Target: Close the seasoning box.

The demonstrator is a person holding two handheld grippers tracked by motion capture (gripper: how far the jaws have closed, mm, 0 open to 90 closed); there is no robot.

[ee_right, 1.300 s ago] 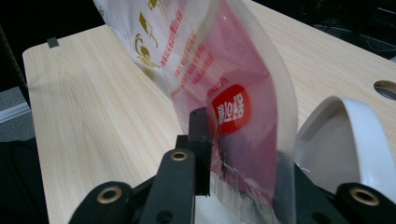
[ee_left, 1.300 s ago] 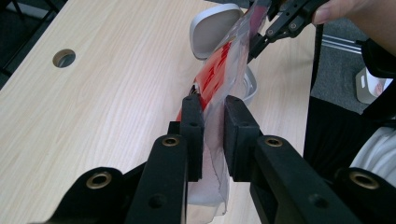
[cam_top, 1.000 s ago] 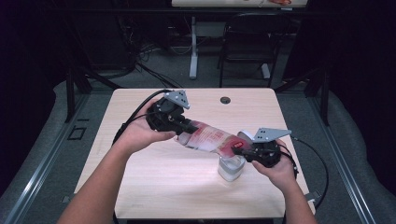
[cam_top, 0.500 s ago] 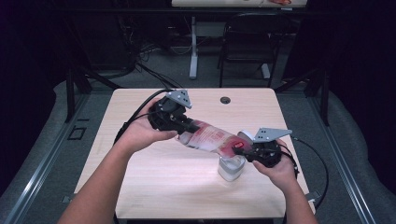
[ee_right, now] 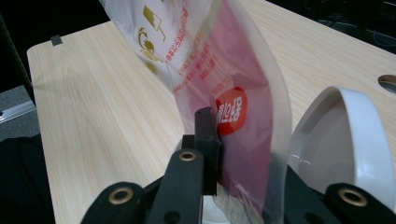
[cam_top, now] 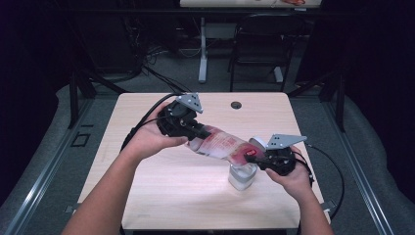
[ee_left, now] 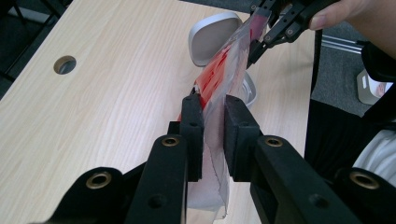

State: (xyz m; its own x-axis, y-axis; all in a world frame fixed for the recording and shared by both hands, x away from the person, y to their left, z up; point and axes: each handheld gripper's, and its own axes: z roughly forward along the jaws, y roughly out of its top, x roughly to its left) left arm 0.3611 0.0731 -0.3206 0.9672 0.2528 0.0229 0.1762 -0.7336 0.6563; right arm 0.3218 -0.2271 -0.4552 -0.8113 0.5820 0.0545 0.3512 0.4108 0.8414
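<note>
1. The left claw [cam_top: 193, 131] sits left of centre in the high view, held in the person's left hand [cam_top: 151, 142], and is clamped on one end of a clear plastic pouch [cam_top: 222, 145] with red print.
2. In the left gripper view, the two black pads [ee_left: 192, 133] press the pouch's crinkled pale edge [ee_left: 212, 140] between them, low in the middle of the frame.
3. The right claw [cam_top: 255, 159] is right of centre in the high view, held in the right hand [cam_top: 293, 178]. Its jaws have just been closing, and they pinch the other end of the pouch.
4. The right gripper view shows the red-printed film [ee_right: 233, 116] caught against a black pad, rising and curving away to the upper left of the frame.
5. The pouch stretches slantwise between the two claws, above the worktop [cam_top: 161, 196], its lower right end over a white container [cam_top: 242, 176].
6. The container's lid [ee_right: 355, 135] stands hinged open, at the right edge of the right gripper view, just beside the film.
7. A round hole [cam_top: 236, 105] lies in the worktop near its far edge, well apart from the pouch.
</note>
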